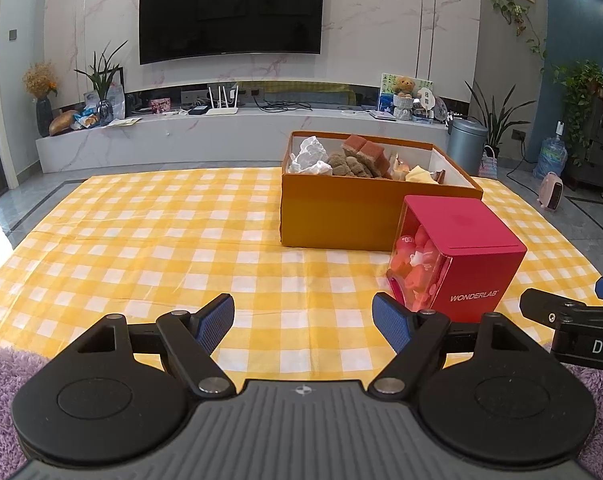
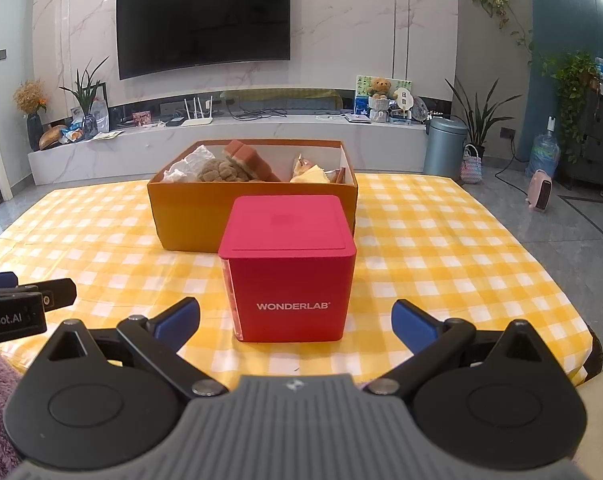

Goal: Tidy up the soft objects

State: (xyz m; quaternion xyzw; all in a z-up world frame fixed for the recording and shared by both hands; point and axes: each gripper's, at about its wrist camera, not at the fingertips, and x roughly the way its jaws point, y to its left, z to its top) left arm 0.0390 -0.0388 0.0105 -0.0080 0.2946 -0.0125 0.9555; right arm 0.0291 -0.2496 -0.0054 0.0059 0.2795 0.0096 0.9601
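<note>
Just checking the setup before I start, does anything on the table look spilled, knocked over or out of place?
Nothing stands out. The orange box sits flat on the checked cloth with the soft items inside it, none spilled. The red Wonderlab box stands upright, closed, just in front of it. Both the left claw and right claw are open and empty.

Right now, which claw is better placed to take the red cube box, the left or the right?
Right. The right claw is open with the red cube box centred between its fingers. The left claw, also open, faces bare tablecloth; the box lies off to its right.

black hand-held gripper [image 1: 303, 322] with blue pads [image 1: 217, 322], grey ribbed base.
</note>
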